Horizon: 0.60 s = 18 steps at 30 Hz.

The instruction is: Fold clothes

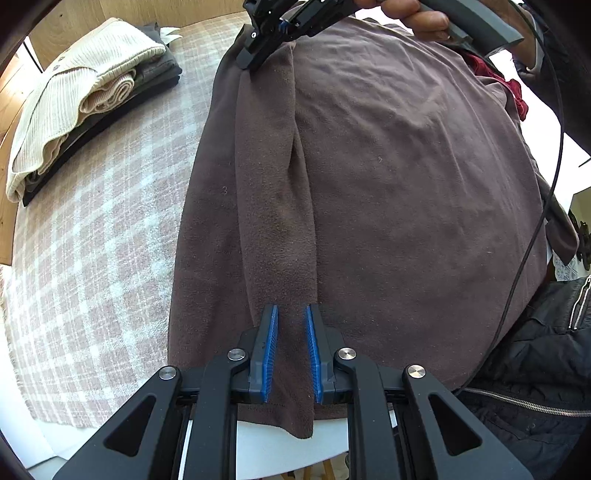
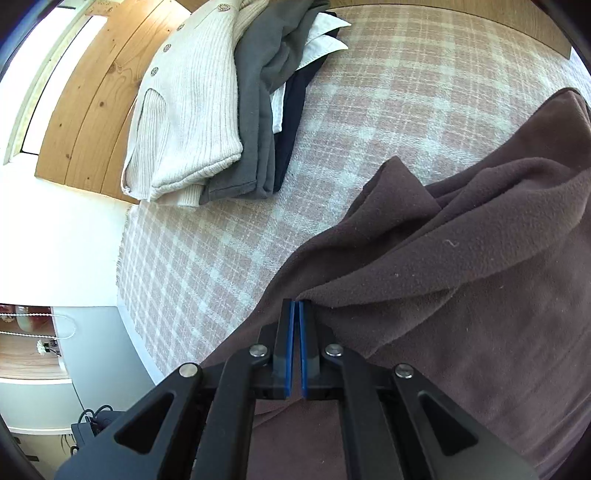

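Observation:
A brown fleece garment (image 1: 388, 166) lies spread on a plaid blanket (image 1: 110, 240). A long narrow flap is folded over along its left side. At the near hem my left gripper (image 1: 291, 314) stands open, its blue pads apart on either side of the flap's end. At the far end of the flap my right gripper (image 1: 248, 61) comes down from above, held by a hand (image 1: 417, 18). In the right wrist view that gripper (image 2: 296, 304) is shut, and the garment (image 2: 461, 314) bunches into wrinkles from its tips.
A stack of folded clothes (image 1: 92, 92), cream knit on top of grey and dark pieces, sits at the far left of the blanket (image 2: 221, 258); it also shows in the right wrist view (image 2: 192, 110). A red cloth (image 1: 513, 92), a black cable (image 1: 535, 240) and a black jacket (image 1: 535, 350) are on the right.

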### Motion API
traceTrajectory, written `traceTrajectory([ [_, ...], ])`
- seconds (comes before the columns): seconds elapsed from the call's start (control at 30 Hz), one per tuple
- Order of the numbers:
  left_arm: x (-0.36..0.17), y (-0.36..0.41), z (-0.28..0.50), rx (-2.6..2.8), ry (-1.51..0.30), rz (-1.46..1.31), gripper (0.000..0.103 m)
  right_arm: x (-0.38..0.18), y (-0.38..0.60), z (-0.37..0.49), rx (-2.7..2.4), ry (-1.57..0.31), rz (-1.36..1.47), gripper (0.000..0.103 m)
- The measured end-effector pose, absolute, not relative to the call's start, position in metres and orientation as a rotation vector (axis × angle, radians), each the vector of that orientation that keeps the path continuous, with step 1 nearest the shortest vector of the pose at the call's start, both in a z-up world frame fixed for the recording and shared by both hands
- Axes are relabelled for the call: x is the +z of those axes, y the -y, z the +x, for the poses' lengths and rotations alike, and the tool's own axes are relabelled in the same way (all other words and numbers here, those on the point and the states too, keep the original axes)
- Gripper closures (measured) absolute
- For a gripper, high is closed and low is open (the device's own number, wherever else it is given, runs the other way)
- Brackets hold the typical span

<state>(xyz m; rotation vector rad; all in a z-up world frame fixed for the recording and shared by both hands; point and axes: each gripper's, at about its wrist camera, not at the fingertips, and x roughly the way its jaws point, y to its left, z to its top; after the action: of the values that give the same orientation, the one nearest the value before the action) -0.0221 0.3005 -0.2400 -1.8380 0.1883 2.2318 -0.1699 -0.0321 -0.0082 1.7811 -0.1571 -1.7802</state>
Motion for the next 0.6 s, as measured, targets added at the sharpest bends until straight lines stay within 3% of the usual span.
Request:
traceTrajectory([
  [0.13, -0.244, -0.308, -0.024, 2.225, -0.193, -1.834, 0.088, -0.003, 0.028, -0.168, -1.756, 0.108, 1.782, 0.091],
  [0.27, -0.242, -0.314, -0.025, 2.222, -0.167, -1.823, 0.089, 0.024, 0.004, -0.148, -1.811, 0.074, 1.728, 0.059],
  [0.6, -0.237, -0.337, -0.027, 2.213, -0.164, -1.806, 0.090, 0.011, 0.034, -0.151, -1.811, -0.006, 1.824, 0.059],
])
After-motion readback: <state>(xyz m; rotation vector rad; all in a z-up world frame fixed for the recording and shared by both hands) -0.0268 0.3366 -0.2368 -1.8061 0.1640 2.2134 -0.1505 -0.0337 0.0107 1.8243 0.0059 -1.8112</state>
